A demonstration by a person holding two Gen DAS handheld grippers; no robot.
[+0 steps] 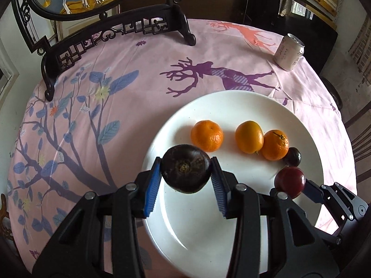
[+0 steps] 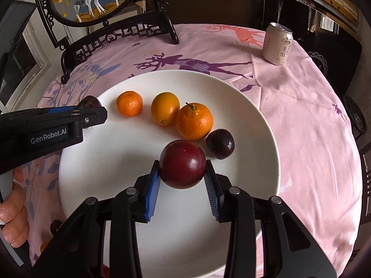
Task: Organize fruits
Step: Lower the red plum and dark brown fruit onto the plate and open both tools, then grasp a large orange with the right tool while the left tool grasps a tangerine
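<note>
Right wrist view: white plate [image 2: 259, 120] holds 3 oranges [image 2: 194, 121] + dark plum [image 2: 220, 143]; R gripper [image 2: 183, 178] clamps red plum [image 2: 182, 164] over plate; L gripper [image 1: 185, 178] clamps dark fruit [image 1: 186, 168] over plate's left rim

Soft, even daylight filled both views — the white plate [image 1: 266, 106] showed a curved sheen and faint shadows under the fruit. Fisheye bending warped the tablecloth [image 1: 129, 88] edges, corners fell into dark vignette, and focus stayed reasonably sharp throughout.
</note>
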